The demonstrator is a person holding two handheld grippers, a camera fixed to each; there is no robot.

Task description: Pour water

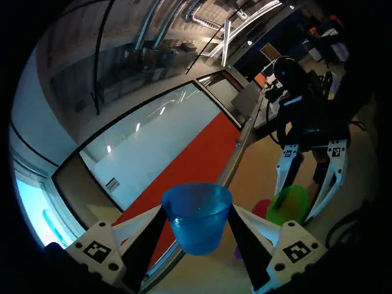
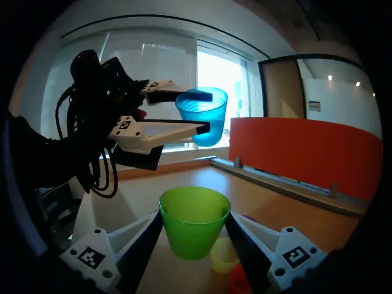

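My left gripper is shut on a translucent blue cup, held by its sides between both fingers. In the right gripper view the same blue cup hangs high in the left gripper, above and beyond the green cup and near upright. My right gripper is shut on a bright green cup, open mouth up, low over the wooden table. The left gripper view shows the green cup in the right gripper, lower and to the right. I cannot tell whether either cup holds water.
A yellow cup and a red cup stand on the table just under the green cup. An orange partition with a metal rail edges the table's far side. A person's dark sleeve and cables are at the left.
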